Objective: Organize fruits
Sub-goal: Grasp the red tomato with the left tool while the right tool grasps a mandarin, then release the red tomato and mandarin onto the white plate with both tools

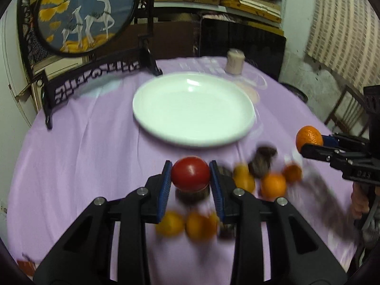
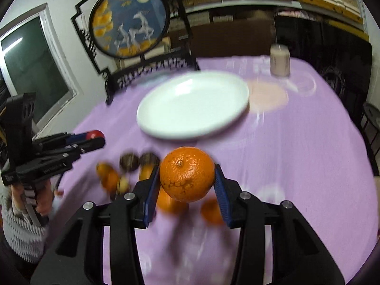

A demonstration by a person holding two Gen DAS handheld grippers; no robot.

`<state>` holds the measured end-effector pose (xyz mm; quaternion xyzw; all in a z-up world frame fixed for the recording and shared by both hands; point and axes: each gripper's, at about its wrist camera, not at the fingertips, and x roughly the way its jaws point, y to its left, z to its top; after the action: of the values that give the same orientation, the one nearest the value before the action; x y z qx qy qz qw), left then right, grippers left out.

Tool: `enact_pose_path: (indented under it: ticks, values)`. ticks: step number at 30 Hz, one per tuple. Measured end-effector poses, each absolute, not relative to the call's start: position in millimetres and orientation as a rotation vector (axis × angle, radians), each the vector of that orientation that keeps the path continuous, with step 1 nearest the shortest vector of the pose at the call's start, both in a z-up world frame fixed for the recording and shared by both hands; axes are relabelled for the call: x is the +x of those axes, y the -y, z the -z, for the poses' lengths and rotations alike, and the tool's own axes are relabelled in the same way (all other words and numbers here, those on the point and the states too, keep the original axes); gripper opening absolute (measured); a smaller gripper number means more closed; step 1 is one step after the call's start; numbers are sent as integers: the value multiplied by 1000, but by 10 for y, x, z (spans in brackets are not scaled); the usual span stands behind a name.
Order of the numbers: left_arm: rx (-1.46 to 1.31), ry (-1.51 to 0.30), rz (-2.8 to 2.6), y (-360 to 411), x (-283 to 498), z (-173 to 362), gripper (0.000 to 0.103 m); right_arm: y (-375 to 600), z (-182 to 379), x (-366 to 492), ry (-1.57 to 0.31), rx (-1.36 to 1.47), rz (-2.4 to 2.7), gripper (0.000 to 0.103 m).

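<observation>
My left gripper [image 1: 190, 177] is shut on a red tomato-like fruit [image 1: 190, 173] and holds it above the purple tablecloth, short of the white plate [image 1: 193, 109]. My right gripper [image 2: 187, 178] is shut on an orange [image 2: 187, 173], also above the cloth; it shows at the right of the left wrist view [image 1: 308, 138]. Several oranges [image 1: 273, 185] and dark brown fruits [image 1: 262, 159] lie blurred on the cloth below the grippers. The plate [image 2: 192, 104] has nothing on it.
A round deer-painted screen on a black stand [image 1: 85, 11] stands at the table's back left. A pale cup [image 1: 235, 62] and a clear glass dish [image 1: 254, 80] sit behind the plate. Dark chairs and shelves lie beyond the table.
</observation>
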<state>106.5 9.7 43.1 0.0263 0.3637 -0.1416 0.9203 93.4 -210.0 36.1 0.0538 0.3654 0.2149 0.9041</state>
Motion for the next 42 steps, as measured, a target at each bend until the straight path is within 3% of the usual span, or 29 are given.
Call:
enact_pose_path:
  ticks: [12,14,17,19,20,25,30,38,39,40,42]
  values:
    - [-26,-841,241,39,2291,-144,34,1779,-107,2238,-844,138,-396,45]
    - [-25,-840,243,82,2329,-94,46,1747,-10,2281,-876,113,-385,45]
    - [-25,-843,254,116,2341,-47,48,1714,59,2308,-890,68,-367,48]
    - [-35,-834,253,93,2324,-71,54,1738,19,2273,-854,58,-352,63]
    - [-39,-827,248,76,2307,-91,56,1748,-9,2256,-842,61,-347,65]
    - [-66,-803,237,-30,2164,-218,56,1866,-235,2110,-758,109,-366,65]
    - [-66,-772,198,-185,1851,-280,65,1954,-388,1816,-727,143,-395,65]
    - [-99,-789,133,-521,1215,-122,68,2041,-301,1233,-718,163,-404,65]
    - [-101,-789,130,-544,1155,-104,71,2074,-274,1161,-716,165,-400,65]
    - [-94,-790,122,-566,1063,-76,81,2120,-242,1075,-713,167,-389,65]
    - [-67,-782,105,-578,906,-31,83,2199,-191,951,-709,175,-372,65]
